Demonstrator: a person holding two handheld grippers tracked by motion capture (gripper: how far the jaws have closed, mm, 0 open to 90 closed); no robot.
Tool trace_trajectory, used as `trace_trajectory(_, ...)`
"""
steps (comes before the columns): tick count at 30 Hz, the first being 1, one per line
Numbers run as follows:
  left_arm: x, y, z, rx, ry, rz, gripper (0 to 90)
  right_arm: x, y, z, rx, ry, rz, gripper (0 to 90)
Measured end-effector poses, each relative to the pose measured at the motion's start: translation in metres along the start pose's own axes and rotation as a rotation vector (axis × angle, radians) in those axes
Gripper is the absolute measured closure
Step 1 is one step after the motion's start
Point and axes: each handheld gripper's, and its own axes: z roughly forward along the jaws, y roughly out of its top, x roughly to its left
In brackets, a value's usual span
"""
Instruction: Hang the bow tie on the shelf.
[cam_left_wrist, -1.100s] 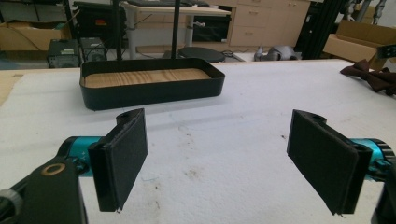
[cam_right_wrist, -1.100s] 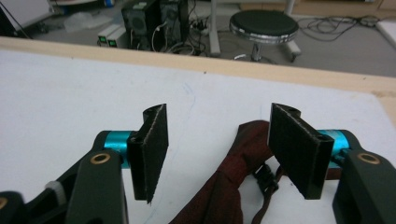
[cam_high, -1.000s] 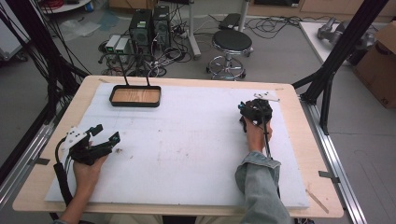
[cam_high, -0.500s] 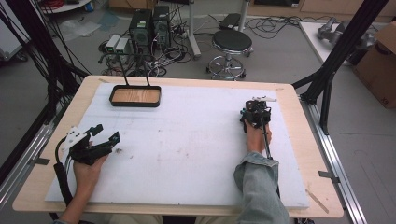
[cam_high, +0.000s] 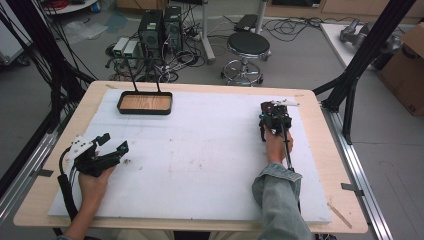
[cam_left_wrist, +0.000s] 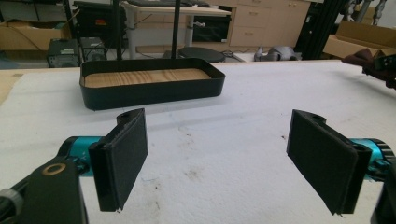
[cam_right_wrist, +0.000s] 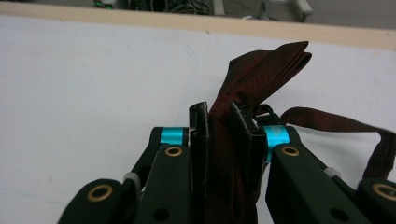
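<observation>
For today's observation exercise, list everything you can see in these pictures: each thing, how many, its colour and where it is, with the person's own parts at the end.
Table: one, light wood, centre of the high view.
Mat: one, white, covering most of the table.
Tray: one, black with a wood-grain bottom, far left part of the mat.
Cloth strip: one, dark red, folded, clamped between the right gripper's jaws near the mat's far right.
Stool: one, black seat, on the floor beyond the table.
Computer boxes: two, dark, on the floor beyond the table.
Cardboard box: one, brown, floor at far right.
Left gripper: one, black, jaws wide apart, near left of the mat.
Right gripper: one, black, closed on the cloth strip.
Sleeve: one, grey-blue, right forearm.
</observation>
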Motion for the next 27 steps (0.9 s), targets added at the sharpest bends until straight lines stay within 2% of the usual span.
trace_trajectory(3,0.000,0.000,0.000,0.001,0.000,0.000,20.8,0.005,0.006,-0.004,-0.026,0.026,-0.015,78.1)
trace_trajectory(4,0.000,0.000,0.000,0.001,0.001,0.000,20.7,0.008,0.009,-0.007,-0.054,0.053,-0.024,78.1)
trace_trajectory(6,0.000,0.000,0.000,0.000,0.001,0.000,20.8,0.015,0.019,-0.011,-0.073,0.101,-0.019,78.1)
trace_trajectory(7,0.000,0.000,0.000,0.001,0.001,-0.001,20.8,0.015,0.019,-0.011,-0.073,0.101,-0.019,78.1)
trace_trajectory(9,0.000,0.000,0.000,0.002,0.001,-0.001,20.7,0.022,0.028,-0.014,-0.089,0.143,-0.022,78.1)
trace_trajectory(10,0.000,0.000,0.000,0.001,0.002,-0.001,20.8,0.027,0.031,-0.016,-0.131,0.166,-0.027,78.1)
trace_trajectory(11,0.000,0.000,0.000,0.001,0.002,0.000,20.8,0.028,0.032,-0.017,-0.143,0.176,-0.024,78.2)
trace_trajectory(12,0.000,0.000,0.000,0.001,0.002,-0.001,20.8,0.033,0.039,-0.018,-0.129,0.221,0.007,78.1)
trace_trajectory(14,0.000,0.000,0.000,0.001,0.003,-0.001,20.8,0.035,0.042,-0.018,-0.133,0.231,0.009,78.2)
trace_trajectory(16,0.000,0.000,0.000,0.001,0.003,-0.002,20.8,0.042,0.049,-0.021,-0.159,0.260,0.001,78.2)
trace_trajectory(18,0.000,0.000,0.000,-0.001,0.002,-0.004,20.8,0.051,0.058,-0.023,-0.175,0.306,0.004,78.2)
trace_trajectory(22,0.000,0.000,0.000,-0.001,0.003,-0.004,20.8,0.072,0.074,-0.026,-0.204,0.346,-0.037,78.1)
trace_trajectory(23,0.000,0.000,0.000,-0.001,0.004,-0.004,20.8,0.081,0.082,-0.027,-0.221,0.359,-0.047,78.1)
trace_trajectory(24,0.000,0.000,0.000,-0.002,0.002,-0.004,20.8,0.081,0.082,-0.027,-0.221,0.359,-0.047,78.1)
trace_trajectory(25,0.000,0.000,0.000,-0.002,0.003,-0.005,20.8,0.087,0.087,-0.027,-0.225,0.370,-0.050,78.1)
trace_trajectory(27,0.000,0.000,0.000,-0.002,0.003,-0.004,20.8,0.106,0.100,-0.023,-0.233,0.396,-0.079,78.1)
